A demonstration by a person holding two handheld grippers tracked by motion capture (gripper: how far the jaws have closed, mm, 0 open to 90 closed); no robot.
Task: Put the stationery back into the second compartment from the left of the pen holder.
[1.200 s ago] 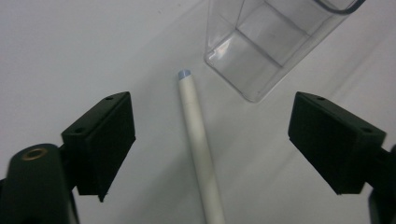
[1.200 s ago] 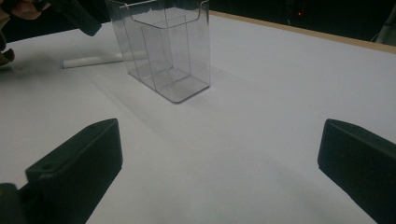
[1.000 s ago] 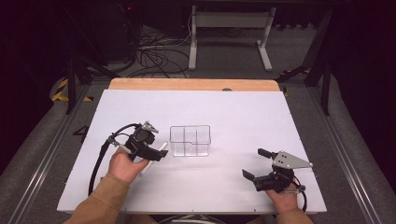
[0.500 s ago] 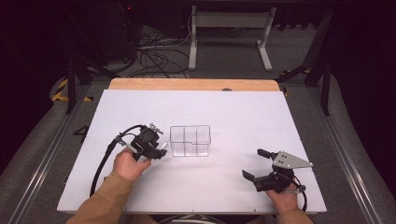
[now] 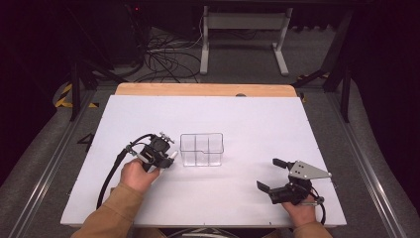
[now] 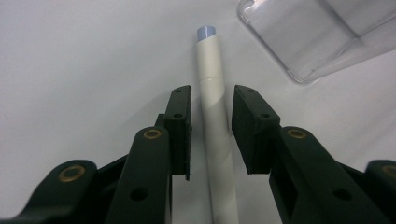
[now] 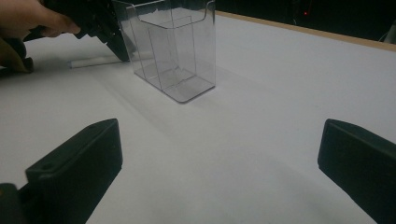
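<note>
In the left gripper view the left gripper (image 6: pixel 211 130) has its jaws spread to either side of a white marker (image 6: pixel 215 140) lying flat on the table (image 6: pixel 70 70), a sliver of gap at each pad so nothing is clamped, and the marker's pale blue end points toward twelve o'clock with the corner of the clear divided box (image 6: pixel 317 37) at about one o'clock. In the high view that gripper sits just off the box's nine o'clock side, while the right gripper (image 5: pixel 271 174) rests near the table's five o'clock corner, jaws wide apart and holding nothing, well apart from the box.
</note>
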